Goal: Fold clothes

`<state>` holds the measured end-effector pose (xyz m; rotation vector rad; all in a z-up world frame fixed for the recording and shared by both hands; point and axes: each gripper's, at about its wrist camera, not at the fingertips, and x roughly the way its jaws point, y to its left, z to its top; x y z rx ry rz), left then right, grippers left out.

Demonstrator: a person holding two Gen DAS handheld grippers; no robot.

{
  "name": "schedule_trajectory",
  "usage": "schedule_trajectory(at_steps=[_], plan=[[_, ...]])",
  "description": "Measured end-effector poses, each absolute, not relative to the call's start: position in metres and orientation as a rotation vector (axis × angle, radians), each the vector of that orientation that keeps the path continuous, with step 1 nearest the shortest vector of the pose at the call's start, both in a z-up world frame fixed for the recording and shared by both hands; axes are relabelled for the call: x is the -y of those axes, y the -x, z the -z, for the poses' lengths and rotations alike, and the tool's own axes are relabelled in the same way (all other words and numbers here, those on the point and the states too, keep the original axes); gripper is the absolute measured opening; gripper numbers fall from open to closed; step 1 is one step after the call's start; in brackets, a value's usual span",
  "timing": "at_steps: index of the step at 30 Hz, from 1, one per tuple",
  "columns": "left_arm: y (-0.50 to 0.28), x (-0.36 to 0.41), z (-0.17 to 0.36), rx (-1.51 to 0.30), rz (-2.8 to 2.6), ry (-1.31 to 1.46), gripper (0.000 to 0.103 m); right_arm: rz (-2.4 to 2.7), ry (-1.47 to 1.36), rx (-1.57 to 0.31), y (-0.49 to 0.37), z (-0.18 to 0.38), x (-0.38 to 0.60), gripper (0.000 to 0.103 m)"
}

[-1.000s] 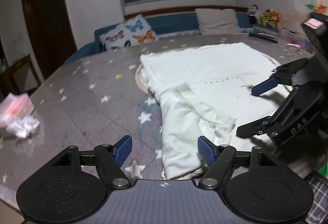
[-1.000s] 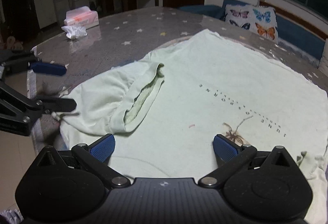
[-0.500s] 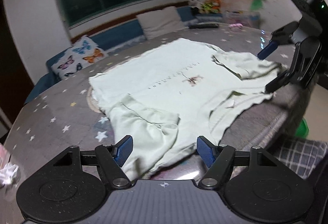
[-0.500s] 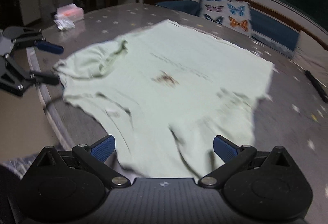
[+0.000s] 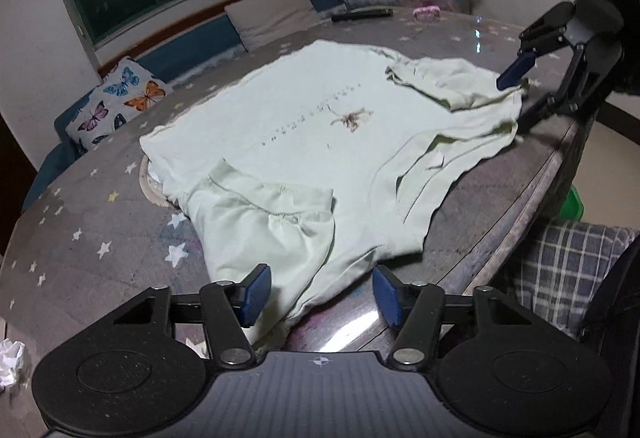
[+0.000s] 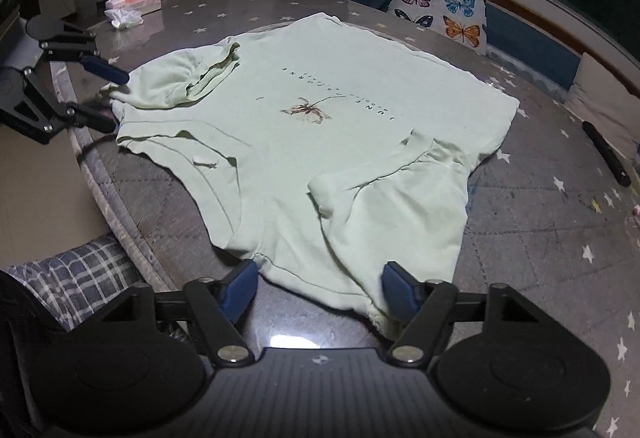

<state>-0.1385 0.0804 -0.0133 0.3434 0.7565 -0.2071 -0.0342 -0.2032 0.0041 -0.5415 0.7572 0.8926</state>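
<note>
1. T-shirt (image 5: 304, 125) lies print-up on the counter (image 5: 88, 238), both sleeves turned inward (likely for a narrower fold).
2. Left hand-held gripper (image 5: 320, 296) gapes, holding nothing, at 1 shoulder corner.
3. Right hand-held gripper (image 6: 318, 290) likewise spread, straddling the opposite corner's edge.

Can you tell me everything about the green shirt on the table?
The shirt is pale green, soft-looking cloth, lying flat and face up on the starry table. Its chest has a small brown flower-like print and a line of dark letters. Both short sleeves are folded in over the body. The collar end lies at the table's near edge, and a small white tag shows inside it. It is wrinkled in places. The left gripper and right gripper are open at its sleeves.
</note>
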Motion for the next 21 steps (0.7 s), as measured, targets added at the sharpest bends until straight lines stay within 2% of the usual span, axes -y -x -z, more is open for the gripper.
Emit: schedule_trajectory(at_steps=[4, 6, 8, 11, 12, 13, 14, 21], plan=[[0.131, -0.083, 0.013, -0.764, 0.241, -0.344, 0.05, -0.897, 0.541, -0.768, 0.028, -0.004, 0.202, 0.049], [0.125, -0.086, 0.012, -0.775, 0.275, -0.332, 0.048, -0.898, 0.54, -0.773, 0.025, -0.004, 0.201, 0.035], [0.12, -0.09, 0.012, -0.788, 0.307, -0.308, 0.044, -0.888, 0.54, -0.776, 0.021, -0.004, 0.2, 0.027], [0.116, -0.094, 0.013, -0.8, 0.341, -0.281, 0.033, -0.87, 0.539, -0.77, 0.019, -0.004, 0.198, 0.016], [0.115, -0.095, 0.012, -0.8, 0.343, -0.277, 0.02, -0.864, 0.54, -0.767, 0.019, -0.003, 0.197, 0.014], [0.114, -0.095, 0.012, -0.799, 0.338, -0.274, 0.012, -0.861, 0.542, -0.763, 0.019, -0.003, 0.196, 0.012], [0.114, -0.095, 0.012, -0.795, 0.328, -0.268, 0.009, -0.857, 0.542, -0.76, 0.019, -0.003, 0.195, 0.009], [0.127, -0.086, -0.003, -0.718, 0.254, -0.268, 0.005, -0.829, 0.547, -0.691, 0.029, -0.011, 0.194, 0.005]])
